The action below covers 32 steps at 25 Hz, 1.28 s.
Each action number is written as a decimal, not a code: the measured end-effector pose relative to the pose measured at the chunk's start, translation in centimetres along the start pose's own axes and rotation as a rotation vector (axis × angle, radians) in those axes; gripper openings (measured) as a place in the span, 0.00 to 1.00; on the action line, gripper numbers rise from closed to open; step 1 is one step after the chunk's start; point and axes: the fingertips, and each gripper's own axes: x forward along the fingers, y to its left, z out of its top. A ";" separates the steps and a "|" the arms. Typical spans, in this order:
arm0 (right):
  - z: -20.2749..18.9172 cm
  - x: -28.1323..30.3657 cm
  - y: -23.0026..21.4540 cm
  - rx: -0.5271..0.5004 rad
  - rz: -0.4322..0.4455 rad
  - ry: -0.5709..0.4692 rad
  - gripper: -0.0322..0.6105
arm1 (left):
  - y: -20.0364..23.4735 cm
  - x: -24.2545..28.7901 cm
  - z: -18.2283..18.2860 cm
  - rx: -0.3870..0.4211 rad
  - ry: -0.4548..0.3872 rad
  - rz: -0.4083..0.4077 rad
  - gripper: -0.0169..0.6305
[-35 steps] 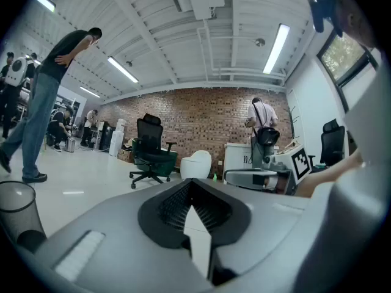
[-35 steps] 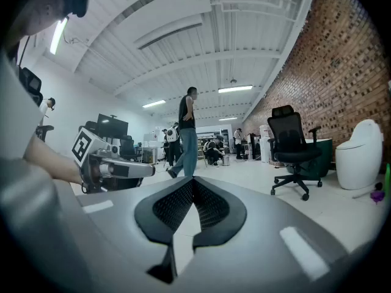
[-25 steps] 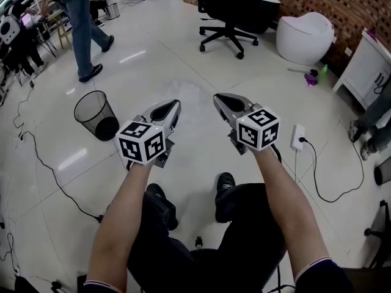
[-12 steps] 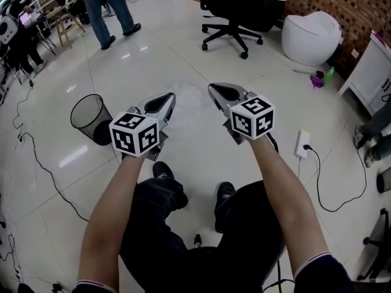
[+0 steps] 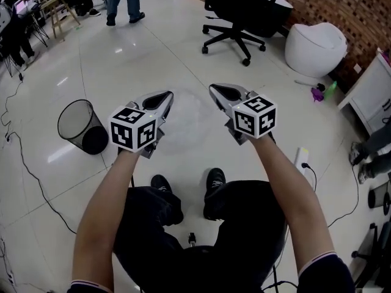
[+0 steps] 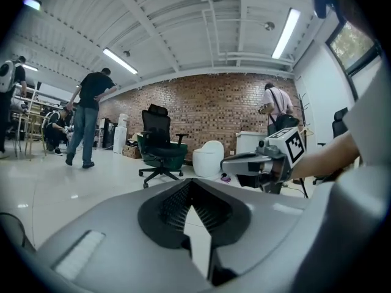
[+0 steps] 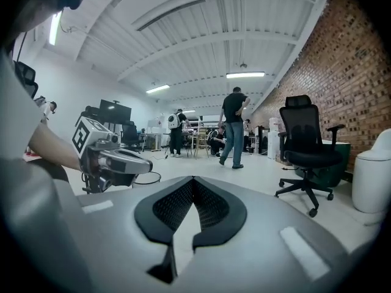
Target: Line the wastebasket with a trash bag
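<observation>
The person holds both grippers out in front, side by side above the floor. The left gripper (image 5: pixel 165 96) and right gripper (image 5: pixel 215 90) are each clenched on an edge of a thin clear bag (image 5: pixel 186 119) stretched between them. The black mesh wastebasket (image 5: pixel 74 122) stands at nine o'clock of the left gripper, well apart.

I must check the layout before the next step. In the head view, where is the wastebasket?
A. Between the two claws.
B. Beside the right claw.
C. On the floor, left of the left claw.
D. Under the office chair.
C: the wastebasket stands on the floor, left of the left claw and apart from it.
</observation>
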 end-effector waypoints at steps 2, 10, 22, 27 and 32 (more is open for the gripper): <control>0.2 1.1 -1.6 0.001 0.001 0.003 0.05 | 1.3 1.8 0.2 -0.002 0.006 0.000 0.04; -0.2 5.6 -8.6 -0.002 0.035 0.028 0.05 | 6.5 9.3 0.7 -0.012 0.042 0.017 0.04; -6.8 11.4 -16.7 0.105 -0.009 0.059 0.05 | 13.0 17.7 -3.9 -0.029 0.103 0.037 0.04; -10.4 14.3 -19.1 0.154 -0.028 0.090 0.05 | 16.2 19.1 -7.9 -0.051 0.165 0.052 0.04; -14.9 17.4 -20.7 0.162 -0.031 0.146 0.05 | 20.3 21.1 -12.4 -0.079 0.224 0.057 0.04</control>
